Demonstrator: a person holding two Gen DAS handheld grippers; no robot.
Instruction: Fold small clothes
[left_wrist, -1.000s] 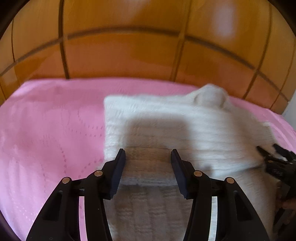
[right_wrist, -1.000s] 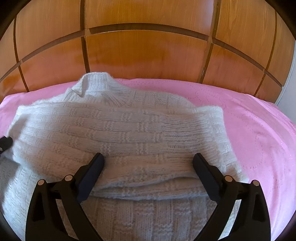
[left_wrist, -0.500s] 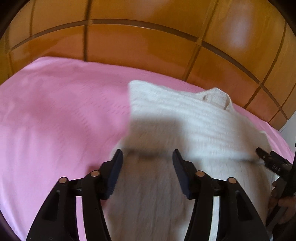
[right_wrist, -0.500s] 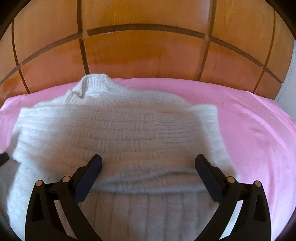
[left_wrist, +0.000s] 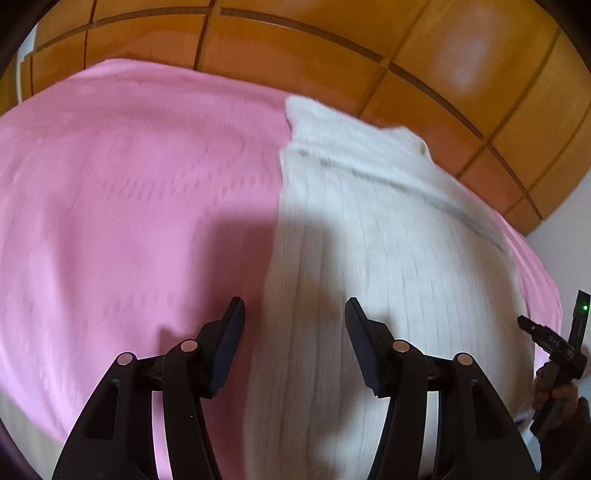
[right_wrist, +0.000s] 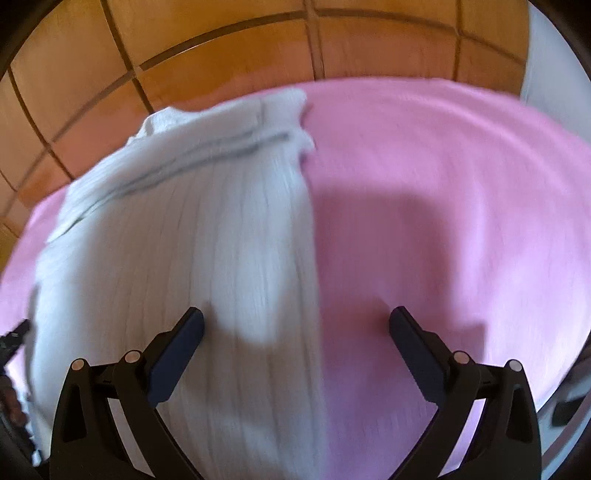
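White sweater (left_wrist: 388, 258) seen part-folded on pink bed (left_wrist: 129, 184), sleeves tucked; btm fold left; left claw (left_wrist: 295, 332) & right claw (right_wrist: 295, 339) spread, nothing pinched

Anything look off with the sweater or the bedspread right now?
Nothing stands out. The white knit sweater lies flat on the pink bedspread, with a fold line across its top near the wooden headboard. Both views are motion-blurred, so small wrinkles can't be judged.

A pink bedspread (left_wrist: 129, 206) with a faint dotted pattern covers the bed. Behind it stands a glossy wooden headboard (left_wrist: 295, 62) made of orange-brown panels with dark grooves between them. A pale wall (right_wrist: 554, 62) shows at the far right corner.
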